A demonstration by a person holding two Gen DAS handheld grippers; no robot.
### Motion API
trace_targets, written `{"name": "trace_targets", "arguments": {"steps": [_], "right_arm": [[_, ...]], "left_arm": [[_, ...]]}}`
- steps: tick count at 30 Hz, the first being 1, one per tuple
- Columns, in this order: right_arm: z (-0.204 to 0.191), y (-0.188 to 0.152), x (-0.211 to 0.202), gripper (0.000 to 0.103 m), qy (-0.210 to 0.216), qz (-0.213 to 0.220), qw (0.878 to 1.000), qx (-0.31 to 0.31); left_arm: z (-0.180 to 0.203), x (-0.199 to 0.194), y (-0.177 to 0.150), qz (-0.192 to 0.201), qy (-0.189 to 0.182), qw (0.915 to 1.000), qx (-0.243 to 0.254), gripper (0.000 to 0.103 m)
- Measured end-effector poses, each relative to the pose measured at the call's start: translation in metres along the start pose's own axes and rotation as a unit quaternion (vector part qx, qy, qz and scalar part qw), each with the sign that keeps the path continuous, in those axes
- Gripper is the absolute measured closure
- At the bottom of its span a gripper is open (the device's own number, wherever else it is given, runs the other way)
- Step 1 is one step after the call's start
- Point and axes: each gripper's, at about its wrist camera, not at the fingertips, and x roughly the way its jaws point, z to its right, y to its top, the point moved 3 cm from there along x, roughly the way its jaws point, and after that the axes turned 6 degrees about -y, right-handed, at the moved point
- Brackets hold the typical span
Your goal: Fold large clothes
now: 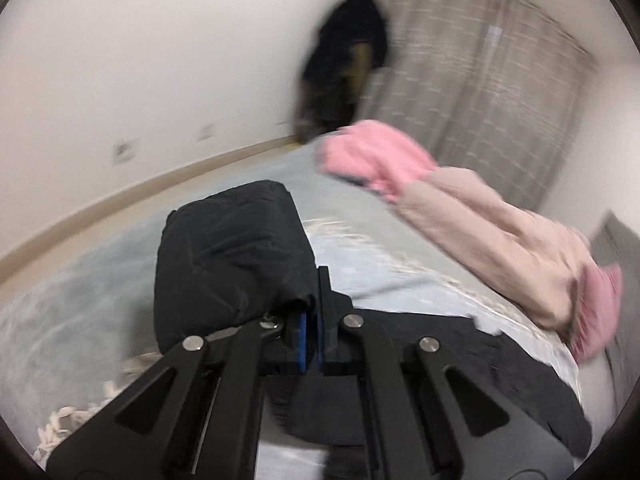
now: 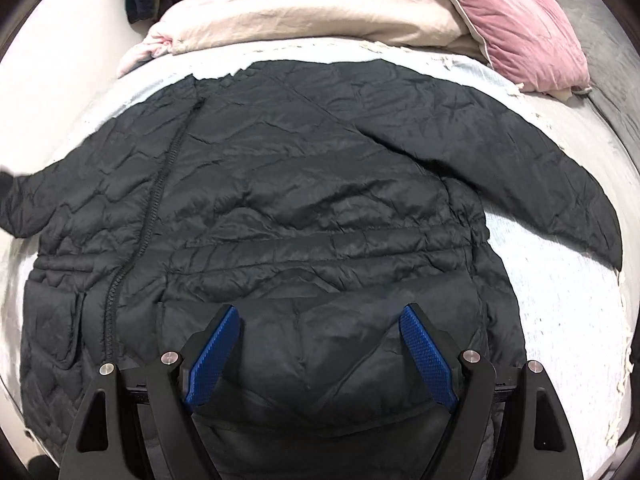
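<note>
A large black quilted jacket (image 2: 288, 200) lies spread flat on the bed (image 2: 560, 300), zipper at the left, one sleeve stretched out to the right. My right gripper (image 2: 320, 312) is open, its blue pads just above the jacket's near part, touching nothing. In the blurred left wrist view, my left gripper (image 1: 310, 320) is shut on the jacket's sleeve (image 1: 232, 260), which bulges up to the left of the fingers, lifted off the light blue bedspread (image 1: 380, 248).
A beige duvet (image 2: 312, 12) and a pink pillow (image 2: 520, 28) lie along the bed's far side; they also show in the left wrist view (image 1: 500, 232). Dark clothes (image 1: 344, 64) hang by a grey curtain (image 1: 500, 100). A white wall lies to the left.
</note>
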Motion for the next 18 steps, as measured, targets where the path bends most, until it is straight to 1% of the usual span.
{"name": "trace_targets", "arguments": {"steps": [3, 7, 10, 12, 13, 16, 18], "right_arm": [[0.002, -0.001, 0.000, 0.019, 0.007, 0.002, 1.000, 0.008], [0.007, -0.002, 0.002, 0.019, 0.009, 0.001, 1.000, 0.015], [0.012, -0.003, 0.001, 0.019, 0.003, 0.004, 1.000, 0.021], [0.016, -0.002, -0.001, 0.019, 0.001, 0.007, 1.000, 0.026], [0.017, -0.002, -0.001, 0.019, -0.001, 0.009, 1.000, 0.027], [0.020, -0.001, -0.001, 0.019, -0.016, 0.013, 0.999, 0.025], [0.021, 0.000, -0.001, 0.019, -0.023, 0.014, 0.999, 0.023]], "left_arm": [[0.063, 0.001, -0.001, -0.011, -0.052, 0.9978, 0.040, 0.099], [0.124, 0.015, -0.018, -0.027, -0.085, 0.9919, 0.090, 0.099], [0.165, 0.026, -0.043, -0.051, -0.112, 0.9856, 0.116, 0.099], [0.189, 0.034, -0.063, -0.073, -0.128, 0.9803, 0.131, 0.099], [0.197, 0.037, -0.071, -0.081, -0.132, 0.9785, 0.136, 0.099], [0.224, 0.046, -0.104, -0.119, -0.145, 0.9695, 0.157, 0.099], [0.235, 0.059, -0.133, -0.161, -0.149, 0.9582, 0.184, 0.099]]}}
